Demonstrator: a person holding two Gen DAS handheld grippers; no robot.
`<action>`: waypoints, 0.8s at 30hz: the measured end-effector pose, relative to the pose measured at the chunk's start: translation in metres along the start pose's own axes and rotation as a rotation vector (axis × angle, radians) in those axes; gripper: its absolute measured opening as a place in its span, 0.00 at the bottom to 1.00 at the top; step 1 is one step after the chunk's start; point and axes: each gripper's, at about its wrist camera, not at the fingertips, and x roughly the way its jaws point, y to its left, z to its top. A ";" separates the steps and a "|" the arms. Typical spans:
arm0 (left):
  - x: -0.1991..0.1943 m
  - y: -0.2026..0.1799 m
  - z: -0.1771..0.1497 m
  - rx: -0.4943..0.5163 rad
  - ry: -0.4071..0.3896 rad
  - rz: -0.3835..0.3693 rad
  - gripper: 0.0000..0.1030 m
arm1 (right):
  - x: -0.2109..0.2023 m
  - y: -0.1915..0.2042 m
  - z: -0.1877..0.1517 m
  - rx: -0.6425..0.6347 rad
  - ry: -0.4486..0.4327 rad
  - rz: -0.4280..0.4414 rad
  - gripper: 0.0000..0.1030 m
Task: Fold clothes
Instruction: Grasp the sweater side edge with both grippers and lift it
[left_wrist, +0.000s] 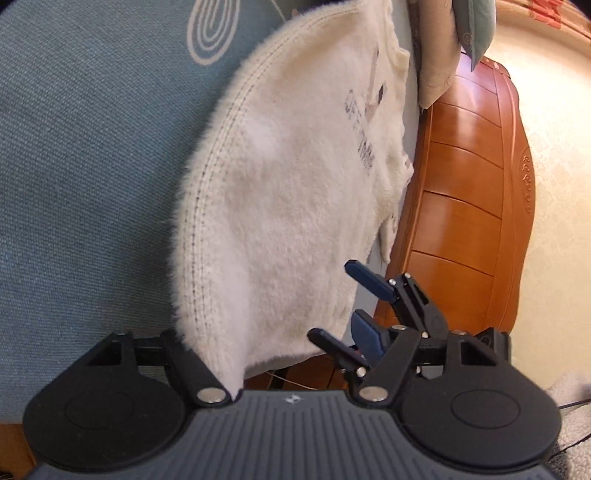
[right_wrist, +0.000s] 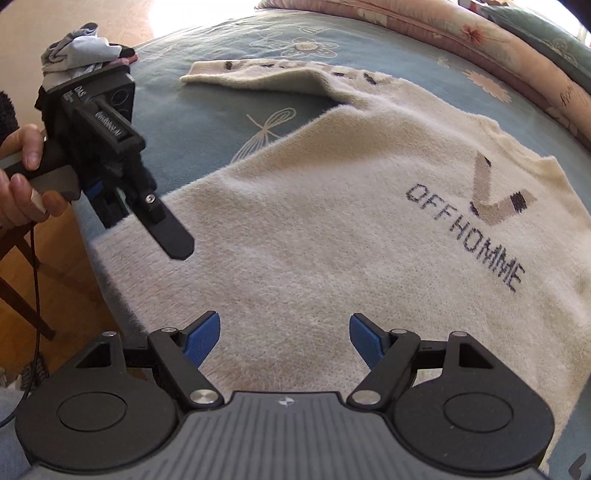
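Left wrist view: the cream sweater (left_wrist: 295, 192) on the blue bedspread (left_wrist: 81, 155) hides the left gripper's (left_wrist: 291, 343) left finger, so its spread is unclear. Right wrist view: the right gripper (right_wrist: 284, 338) hovers over the sweater, fingers apart, holding nothing.

You could read "OFF HOMME" in dark knitted letters on the cream sweater (right_wrist: 332, 229), right of centre; the left hand-held gripper (right_wrist: 177, 243) bore a small unreadable label.

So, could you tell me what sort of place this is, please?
Most likely a home bedroom: the cream sweater lies on a bed with a blue patterned cover, pillows line its far edge, and a wooden bed board stands at one end.
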 end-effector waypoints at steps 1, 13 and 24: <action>-0.002 -0.003 0.001 0.000 -0.012 -0.015 0.69 | 0.000 0.008 0.000 -0.041 -0.009 0.001 0.78; -0.008 -0.021 0.013 0.022 -0.026 -0.056 0.69 | 0.009 0.064 -0.013 -0.189 -0.035 -0.049 0.79; -0.041 -0.075 -0.018 0.393 -0.054 0.390 0.70 | 0.010 0.042 -0.036 -0.272 -0.007 -0.336 0.78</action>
